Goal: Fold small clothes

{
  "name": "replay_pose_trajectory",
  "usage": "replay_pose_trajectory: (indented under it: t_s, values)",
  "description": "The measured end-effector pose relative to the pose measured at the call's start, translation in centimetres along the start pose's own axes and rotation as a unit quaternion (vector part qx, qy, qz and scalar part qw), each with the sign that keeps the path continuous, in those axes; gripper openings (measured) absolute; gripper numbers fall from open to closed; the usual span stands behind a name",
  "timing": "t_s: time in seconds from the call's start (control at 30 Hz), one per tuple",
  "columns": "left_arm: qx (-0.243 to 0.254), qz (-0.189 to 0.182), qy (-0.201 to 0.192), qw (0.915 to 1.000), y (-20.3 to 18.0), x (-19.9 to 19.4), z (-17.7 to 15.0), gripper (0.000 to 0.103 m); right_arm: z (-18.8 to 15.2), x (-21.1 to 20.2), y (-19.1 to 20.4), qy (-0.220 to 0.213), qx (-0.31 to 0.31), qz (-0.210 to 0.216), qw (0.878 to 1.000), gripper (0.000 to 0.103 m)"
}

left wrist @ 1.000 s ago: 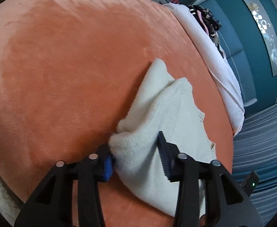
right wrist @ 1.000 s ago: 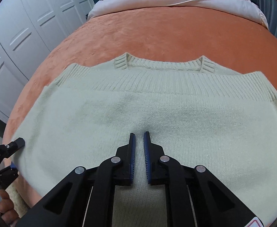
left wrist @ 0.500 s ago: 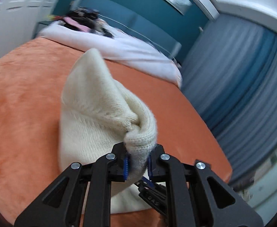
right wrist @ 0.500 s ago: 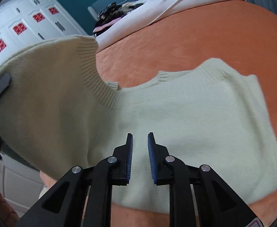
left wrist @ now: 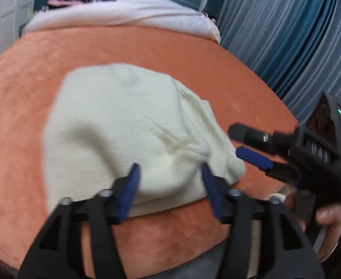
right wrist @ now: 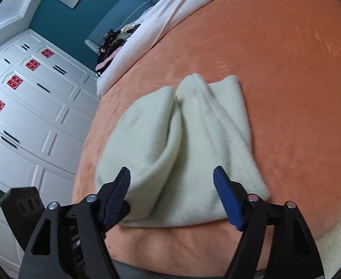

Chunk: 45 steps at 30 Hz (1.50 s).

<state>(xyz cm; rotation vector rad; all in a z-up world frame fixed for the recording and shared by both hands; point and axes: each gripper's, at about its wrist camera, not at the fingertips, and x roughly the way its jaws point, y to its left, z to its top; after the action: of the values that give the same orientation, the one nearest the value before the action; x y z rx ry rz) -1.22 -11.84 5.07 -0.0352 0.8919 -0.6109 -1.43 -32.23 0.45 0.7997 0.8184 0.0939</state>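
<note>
A cream knitted sweater (left wrist: 123,125) lies folded over itself on the orange bed cover (left wrist: 19,107), near the bed's front edge. In the right wrist view the same sweater (right wrist: 184,144) shows two folded halves meeting along a crease. My left gripper (left wrist: 170,174) hovers just above its near edge; its jaws are opening and nothing is between them. My right gripper (right wrist: 172,179) is above the sweater's near end, jaws opening too, with the fabric below them and not pinched. The right gripper (left wrist: 247,144) also shows in the left wrist view, at the sweater's right edge.
A white duvet (left wrist: 123,16) and a dark pile of clothes (right wrist: 114,41) lie at the head of the bed. Blue curtains (left wrist: 298,34) hang on the right side, white wardrobe doors (right wrist: 30,107) stand on the left. A hand (left wrist: 328,214) holds the right gripper.
The left gripper lifted the sweater's side, carried it across onto the other half and let go. The right gripper, shut on the sweater before, has opened wide. The sweater now lies folded narrower.
</note>
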Motion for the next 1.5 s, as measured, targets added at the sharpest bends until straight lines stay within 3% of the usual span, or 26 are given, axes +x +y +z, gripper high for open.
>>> replay_pose_trajectory:
  t_s: [0.07, 0.2, 0.33, 0.4, 0.43, 0.47, 0.57, 0.63, 0.7, 0.77, 0.83, 0.9, 1.0, 1.33, 1.5]
  values:
    - [0.019, 0.046, -0.016, 0.9986, 1.2, -1.6, -0.9, 0.083, 0.6, 1.5, 0.7, 0.021, 0.013, 0.031, 0.999, 0.081]
    - [0.028, 0.111, 0.028, 0.9931, 4.2, -1.0, -2.9, 0.085, 1.1, 5.6, 1.7, 0.082, 0.034, 0.022, 0.996, 0.081]
    - [0.017, 0.138, 0.036, 0.9897, 6.5, -0.2, -3.9, 0.081, 1.2, 8.6, 3.5, 0.107, 0.035, 0.005, 0.994, 0.077]
    - [0.0, 0.128, 0.042, 0.9908, 7.5, -0.2, -3.7, 0.063, 1.8, 8.5, 5.6, 0.092, 0.002, -0.011, 0.996, 0.049]
    - [-0.016, 0.111, 0.046, 0.9927, 8.0, -0.3, -3.2, 0.048, 2.3, 8.0, 6.9, 0.083, -0.025, -0.012, 0.996, 0.022]
    - [-0.028, 0.099, 0.045, 0.9936, 8.0, -0.7, -3.1, 0.036, 3.0, 7.0, 8.2, 0.072, -0.047, 0.003, 0.996, 0.021]
    - [-0.044, 0.073, 0.017, 0.9963, 7.8, -1.8, -1.9, 0.016, 4.9, 2.3, 11.6, 0.005, -0.096, 0.068, 0.993, 0.019]
    - [-0.041, 0.056, -0.001, 0.9976, 6.6, -2.8, -1.6, 0.016, 5.3, -0.5, 12.8, -0.033, -0.127, 0.084, 0.988, 0.019]
    - [-0.027, 0.058, 0.006, 0.9979, 5.5, -2.4, -1.1, 0.016, 5.5, -2.1, 11.3, -0.055, -0.131, 0.085, 0.986, 0.019]
    - [-0.016, 0.07, 0.024, 0.9972, 4.9, -1.2, -1.2, 0.015, 5.5, -0.7, 7.2, -0.044, -0.097, 0.044, 0.993, 0.019]
    - [-0.009, 0.075, 0.043, 0.9962, 4.5, 0.0, -1.2, 0.016, 5.2, 2.2, 1.5, 0.003, -0.019, -0.002, 1.0, 0.019]
    - [0.003, 0.091, 0.053, 0.9944, 3.6, 0.4, -1.1, 0.016, 3.5, 3.9, -1.7, 0.037, 0.015, -0.017, 0.999, 0.019]
    - [0.007, 0.114, 0.065, 0.9913, 3.3, 0.8, -1.0, 0.016, 2.0, 4.3, -2.2, 0.034, 0.018, -0.014, 0.999, 0.022]
    - [0.004, 0.124, 0.071, 0.9897, 3.3, 0.8, -1.1, 0.016, 2.5, 4.9, -3.0, 0.049, 0.059, -0.001, 0.997, 0.031]
    - [-0.007, 0.118, 0.07, 0.9905, 3.8, 0.4, -1.2, 0.018, 2.6, 4.9, -1.5, 0.057, 0.043, -0.028, 0.997, 0.029]
